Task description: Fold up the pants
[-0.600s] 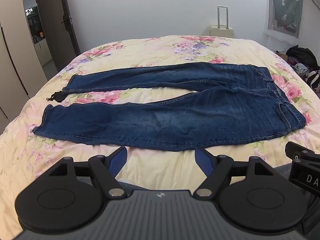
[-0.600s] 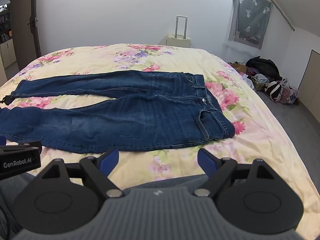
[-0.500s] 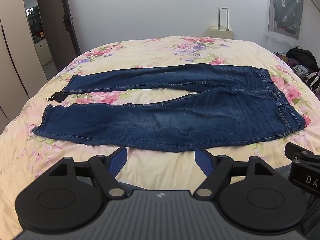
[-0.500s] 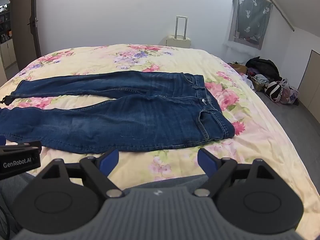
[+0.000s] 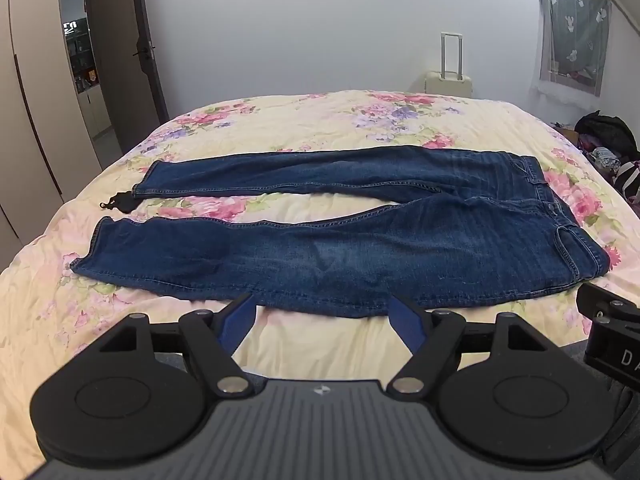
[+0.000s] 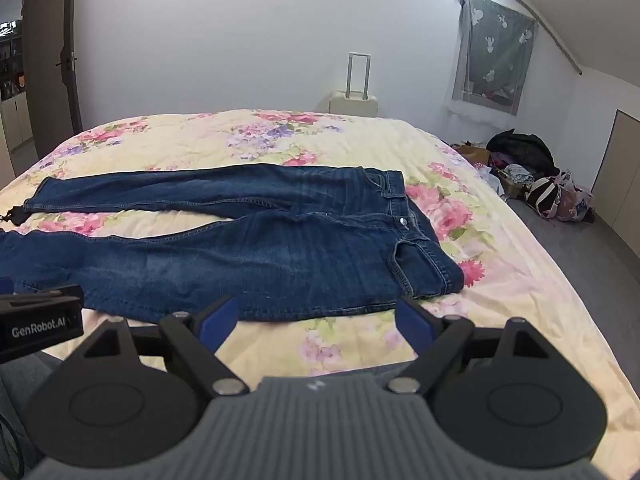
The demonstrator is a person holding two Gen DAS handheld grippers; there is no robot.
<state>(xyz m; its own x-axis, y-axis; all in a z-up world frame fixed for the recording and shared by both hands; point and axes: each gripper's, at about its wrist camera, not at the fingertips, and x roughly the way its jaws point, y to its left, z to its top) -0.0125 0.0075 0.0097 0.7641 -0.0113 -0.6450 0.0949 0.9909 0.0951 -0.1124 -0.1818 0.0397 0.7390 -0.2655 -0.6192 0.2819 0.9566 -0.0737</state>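
Note:
Dark blue jeans (image 5: 340,248) lie flat across a floral bedspread (image 5: 340,120), waistband to the right, legs spread apart toward the left. They also show in the right wrist view (image 6: 260,248). My left gripper (image 5: 322,316) is open and empty, hovering just short of the near leg's lower edge. My right gripper (image 6: 316,316) is open and empty, near the front edge of the jeans below the waistband (image 6: 424,248). The right gripper's body shows at the right edge of the left wrist view (image 5: 612,336).
A small black item (image 5: 118,202) lies by the far leg's hem. A cream suitcase (image 5: 450,80) stands behind the bed. Bags and clothes (image 6: 532,176) are piled on the floor to the right. A door (image 5: 136,64) and wardrobe stand at the left.
Both grippers have edged slightly forward toward the jeans. The jeans have not moved and both grippers stay open.

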